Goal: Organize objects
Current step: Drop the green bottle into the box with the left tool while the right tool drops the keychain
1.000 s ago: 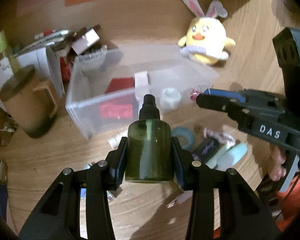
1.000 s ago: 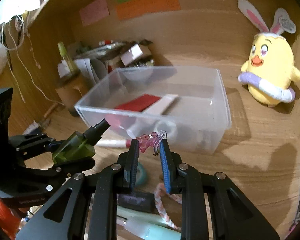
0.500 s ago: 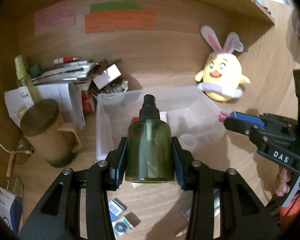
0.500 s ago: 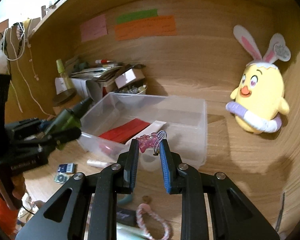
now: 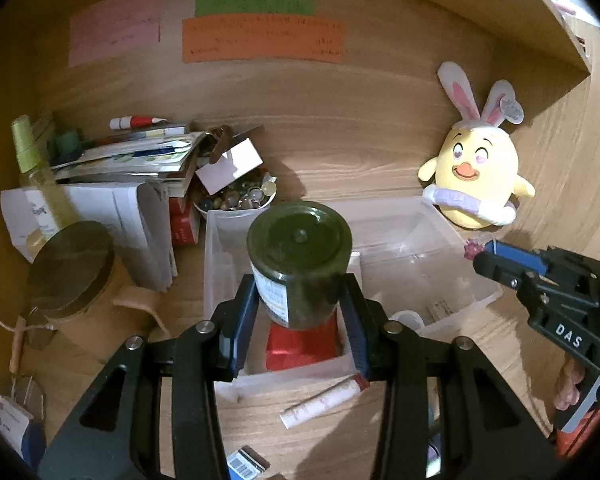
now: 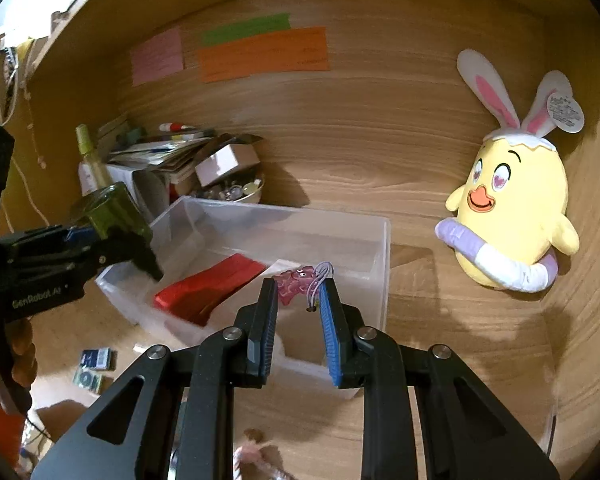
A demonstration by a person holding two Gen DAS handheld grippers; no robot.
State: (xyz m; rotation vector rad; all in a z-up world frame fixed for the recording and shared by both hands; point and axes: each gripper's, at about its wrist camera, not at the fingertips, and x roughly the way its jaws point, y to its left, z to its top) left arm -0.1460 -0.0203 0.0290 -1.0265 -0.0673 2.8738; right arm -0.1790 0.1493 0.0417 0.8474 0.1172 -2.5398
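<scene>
Left tool (image 5: 300, 304) around green bottle (image 5: 300, 264)

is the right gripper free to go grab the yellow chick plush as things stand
Probably not yet. The path to the yellow chick plush looks open across bare desk, but the right gripper is already shut on a pink charm, which it would need to drop first.

The bottle (image 5: 298, 268) is dark green with a white label. The charm (image 6: 294, 286) is pink with a pale purple cord. The bin (image 6: 374, 248) is see-through, and a red pad (image 6: 208, 286) lies in it. At 2 o'clock, the yellow chick (image 6: 512, 216) has white and pink ears. The tools (image 6: 298, 300) are black with blue pads. The desk (image 6: 440, 320) is brown wood. Pink, green and orange notes (image 5: 260, 40) are at 12 o'clock.
</scene>
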